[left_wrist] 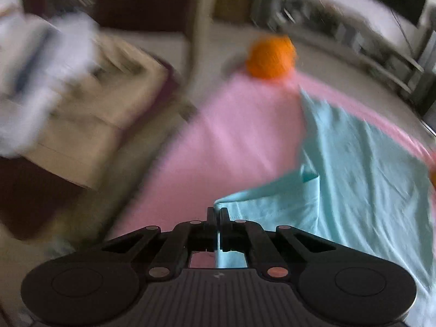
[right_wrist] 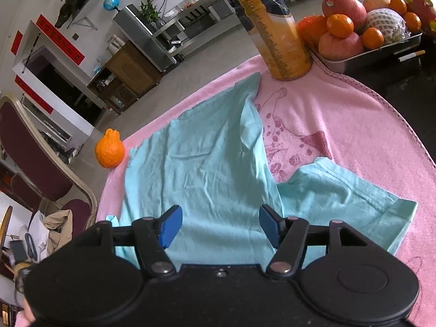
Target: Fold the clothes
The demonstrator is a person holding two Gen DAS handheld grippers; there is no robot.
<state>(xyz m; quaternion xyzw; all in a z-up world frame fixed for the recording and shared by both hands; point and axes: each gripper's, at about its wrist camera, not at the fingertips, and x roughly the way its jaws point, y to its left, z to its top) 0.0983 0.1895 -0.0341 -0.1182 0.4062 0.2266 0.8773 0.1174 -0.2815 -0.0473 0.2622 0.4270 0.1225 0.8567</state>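
Folding barely begun: light blue T-shirt [right_wrist: 207, 163] lying rumpled on the pink towel [right_wrist: 340, 125] covering the counter, one side turned inward, a sleeve [right_wrist: 348, 199] spread out to the right, most folds left to do. Left gripper [left_wrist: 218, 212] clenched on the shirt's edge, cloth pinched between the jaws. Right gripper [right_wrist: 220, 226] released, hovering over the hem, nothing held. Metal tray [right_wrist: 381, 54] at the far corner heaped with apples and oranges.

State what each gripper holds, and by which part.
Left gripper pinches the light blue shirt at a corner of its edge. Right gripper is open, holding nothing.
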